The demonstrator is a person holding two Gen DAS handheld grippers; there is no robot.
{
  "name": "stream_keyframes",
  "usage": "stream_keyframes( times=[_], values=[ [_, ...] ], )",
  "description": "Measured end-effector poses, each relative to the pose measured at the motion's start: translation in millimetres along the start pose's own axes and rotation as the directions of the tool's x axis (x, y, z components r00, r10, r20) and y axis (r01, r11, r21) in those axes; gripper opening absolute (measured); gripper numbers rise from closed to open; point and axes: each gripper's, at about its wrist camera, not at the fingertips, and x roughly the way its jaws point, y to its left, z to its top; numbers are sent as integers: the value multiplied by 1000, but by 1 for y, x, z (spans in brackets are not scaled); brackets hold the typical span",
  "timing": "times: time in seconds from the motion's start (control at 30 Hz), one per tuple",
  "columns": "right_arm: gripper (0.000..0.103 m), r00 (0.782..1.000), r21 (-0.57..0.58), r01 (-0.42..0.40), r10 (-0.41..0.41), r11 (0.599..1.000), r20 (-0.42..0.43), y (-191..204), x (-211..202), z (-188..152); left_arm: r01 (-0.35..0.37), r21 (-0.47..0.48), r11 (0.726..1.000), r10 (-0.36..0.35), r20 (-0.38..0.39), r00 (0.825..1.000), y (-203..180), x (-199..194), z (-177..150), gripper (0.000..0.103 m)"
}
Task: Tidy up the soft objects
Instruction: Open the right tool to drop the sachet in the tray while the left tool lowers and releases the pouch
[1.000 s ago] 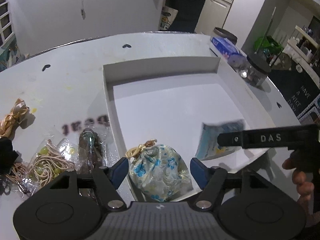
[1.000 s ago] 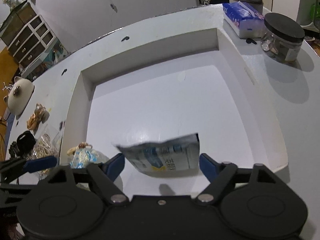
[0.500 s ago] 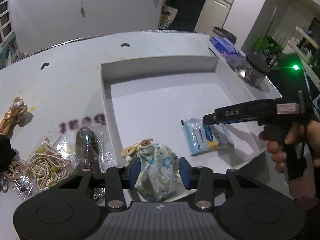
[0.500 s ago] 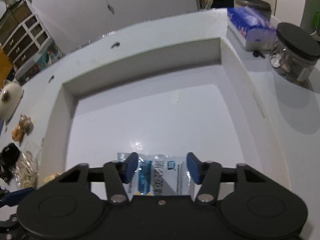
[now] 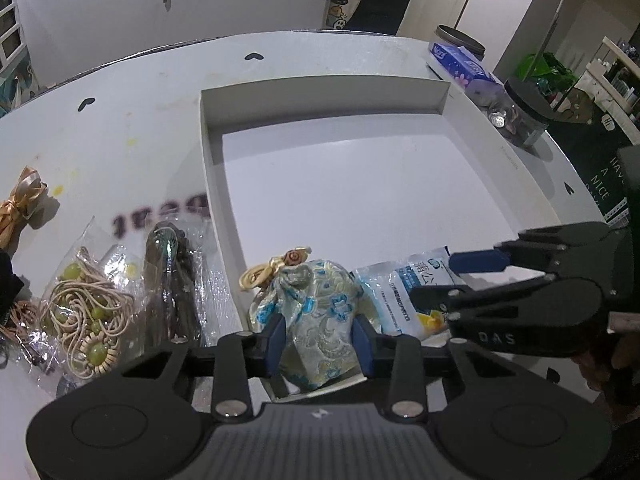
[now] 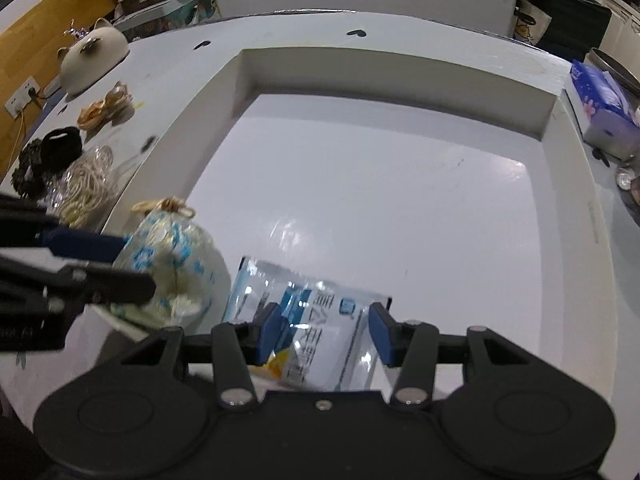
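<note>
- White desk [image 5: 132, 120] fills the room's middle, with dark cabinets and a doorway behind it.
- On the desk sits a shallow white tray [image 5: 320, 92], open side up.
- Left gripper [image 5: 317, 338] has its jaws pressed against both sides of a floral pouch [image 5: 320, 312], gripping it at the tray's 7 o'clock corner; the pouch's gold knot [image 5: 276, 266] points toward 11 o'clock.
- Right gripper [image 6: 323, 334] has its jaws on either side of a packet [image 6: 320, 320]; the right pad touches the packet's edge, and the left pad lies over it, so I cannot tell if they grip it.
- That packet lies flat on the tray floor near the 6 o'clock edge, just beside the pouch at its 3 o'clock side.
- Outside the tray at 9 o'clock lie a bag of beads [image 5: 88, 304], a dark wrapped item [image 5: 172, 280] and a gold ribbon [image 5: 22, 204].
- A black scrunchie [image 6: 60, 148] and a ceramic pig [image 6: 94, 60] sit farther out at 10 o'clock in the right wrist view.
- At 2 o'clock beyond the tray stand a tissue pack [image 5: 464, 66] and a jar [image 5: 524, 116].
</note>
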Motion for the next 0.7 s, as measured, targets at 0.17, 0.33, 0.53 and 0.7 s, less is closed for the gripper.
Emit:
stream_keyframes(
  times=[0.17, 0.33, 0.53, 0.7],
  values=[
    [52, 1000, 44, 1, -1, 999, -16, -7, -2, -5, -3, -1, 1000, 3, 7, 1000, 0, -2, -1, 38],
    [51, 1000, 101, -19, 18, 995, 12, -8, -15, -6, 2, 0, 1000, -2, 33, 999, -2, -11, -2, 38],
    [53, 997, 118, -11, 1, 993, 82, -7, -43, -8, -7, -12, 1000, 8, 71, 997, -5, -25, -3, 39],
    [64, 990, 133, 1, -20, 991, 141, -9, -68, -12, -17, -36, 999, 21, 101, 995, -7, -37, -7, 48]
  ],
)
